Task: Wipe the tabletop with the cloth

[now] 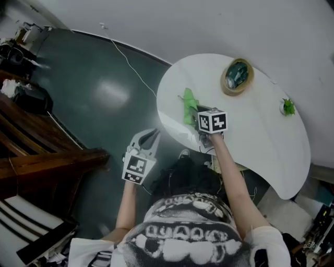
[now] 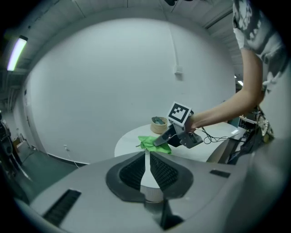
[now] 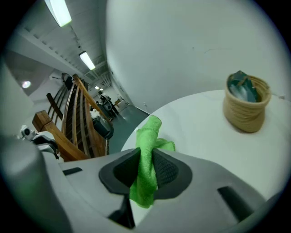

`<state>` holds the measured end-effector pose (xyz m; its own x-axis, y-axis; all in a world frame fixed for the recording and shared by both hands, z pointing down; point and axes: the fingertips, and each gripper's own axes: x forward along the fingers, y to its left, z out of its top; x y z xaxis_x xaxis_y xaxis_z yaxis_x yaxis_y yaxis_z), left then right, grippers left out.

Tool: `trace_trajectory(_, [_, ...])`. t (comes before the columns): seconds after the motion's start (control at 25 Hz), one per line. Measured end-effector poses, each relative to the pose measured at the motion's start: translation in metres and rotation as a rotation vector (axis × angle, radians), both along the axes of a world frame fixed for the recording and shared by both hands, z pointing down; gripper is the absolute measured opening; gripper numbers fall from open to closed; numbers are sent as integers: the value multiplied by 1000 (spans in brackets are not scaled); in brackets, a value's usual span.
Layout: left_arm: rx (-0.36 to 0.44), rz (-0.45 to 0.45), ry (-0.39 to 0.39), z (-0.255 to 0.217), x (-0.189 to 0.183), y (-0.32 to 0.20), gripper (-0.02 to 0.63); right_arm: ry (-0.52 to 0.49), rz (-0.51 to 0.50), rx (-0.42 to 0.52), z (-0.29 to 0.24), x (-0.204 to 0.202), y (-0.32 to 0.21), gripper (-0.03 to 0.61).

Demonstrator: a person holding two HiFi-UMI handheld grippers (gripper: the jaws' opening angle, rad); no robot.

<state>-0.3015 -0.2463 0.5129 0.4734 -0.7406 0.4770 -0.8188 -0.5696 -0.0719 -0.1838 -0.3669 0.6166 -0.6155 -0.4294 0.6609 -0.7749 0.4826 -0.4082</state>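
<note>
"What sort of place is this?"

"A work room of some kind, closer to a lab or a studio than a home. The floor (image 1: pixel 104 94) is dark, glossy and bare, the wall (image 1: pixel 209 26) is plain white, and long tube lights (image 3: pixel 59 11) hang from an exposed ceiling."

"Anything else?"

"A loose white cable (image 1: pixel 129 65) trails across the floor, a small box (image 2: pixel 178 70) sits on the wall with a line running up from it, and wires and gear (image 1: pixel 318 229) crowd one corner. A wooden staircase (image 1: pixel 52 159) stands at the side."

"Any furnishing?"

"One rounded white tabletop (image 1: pixel 261 141) with a woven basket (image 1: pixel 238 76) and a little green plant (image 1: pixel 287 107)."
</note>
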Motion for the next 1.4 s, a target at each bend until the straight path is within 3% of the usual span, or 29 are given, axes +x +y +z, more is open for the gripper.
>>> trace_trajectory(0.28, [-33, -78, 9, 11, -31, 16, 32, -8, -144, -35, 17, -78, 18, 75])
trace_trajectory(0.56, [-38, -30, 8, 12, -18, 13, 32, 58, -118, -92, 48, -57, 30, 75])
trace_trajectory(0.88, [-13, 155, 11, 8, 45, -5, 32, 63, 59, -98, 52, 34, 30, 75])
trace_trajectory(1.2, [28, 363, 26, -8, 153, -6, 32, 99, 244, -105, 50, 169, 50, 75])
trace_trajectory(1.4, [29, 435, 30, -11, 220, 5, 31, 125, 350, -110, 50, 264, 73, 75])
